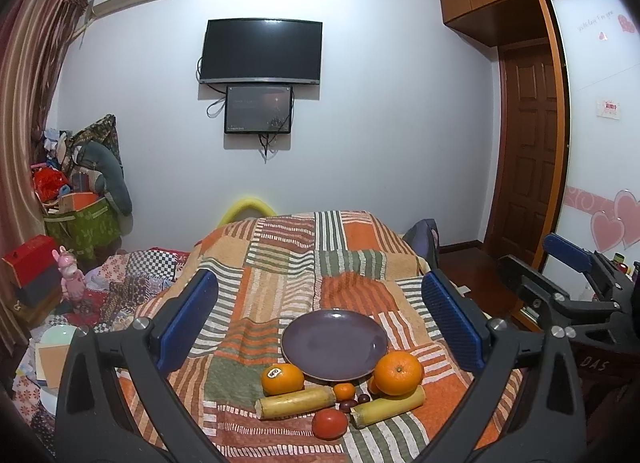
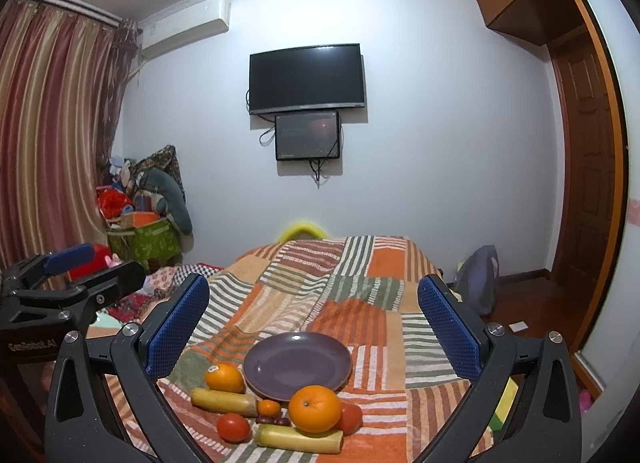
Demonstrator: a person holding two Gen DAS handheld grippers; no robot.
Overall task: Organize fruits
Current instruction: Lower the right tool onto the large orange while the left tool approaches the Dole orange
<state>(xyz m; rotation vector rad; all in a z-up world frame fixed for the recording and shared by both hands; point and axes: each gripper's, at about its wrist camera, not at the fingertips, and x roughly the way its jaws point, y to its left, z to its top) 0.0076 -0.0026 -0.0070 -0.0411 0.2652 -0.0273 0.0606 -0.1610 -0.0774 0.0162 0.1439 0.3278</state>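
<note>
An empty purple plate (image 1: 334,344) (image 2: 297,365) lies on a striped patchwork cloth (image 1: 304,263) (image 2: 360,295). In front of it sit a stickered orange (image 1: 282,379) (image 2: 224,378), a bigger orange (image 1: 398,373) (image 2: 314,409), a small tangerine (image 1: 344,391) (image 2: 269,407), two yellow sugarcane pieces (image 1: 296,403) (image 1: 388,409) (image 2: 224,401) (image 2: 299,438), a red tomato (image 1: 329,424) (image 2: 233,427) and small dark dates (image 1: 354,403) (image 2: 273,420). A second tomato (image 2: 350,418) hides behind the big orange. My left gripper (image 1: 320,323) and right gripper (image 2: 314,327) both hover open above the fruit, holding nothing.
The cloth covers a raised surface that drops off at its edges. Cluttered bedding and boxes (image 1: 80,263) lie to the left, a grey bag (image 2: 478,279) and wooden floor to the right. A TV (image 1: 261,51) hangs on the far wall. Each gripper shows in the other's view (image 1: 576,287) (image 2: 60,287).
</note>
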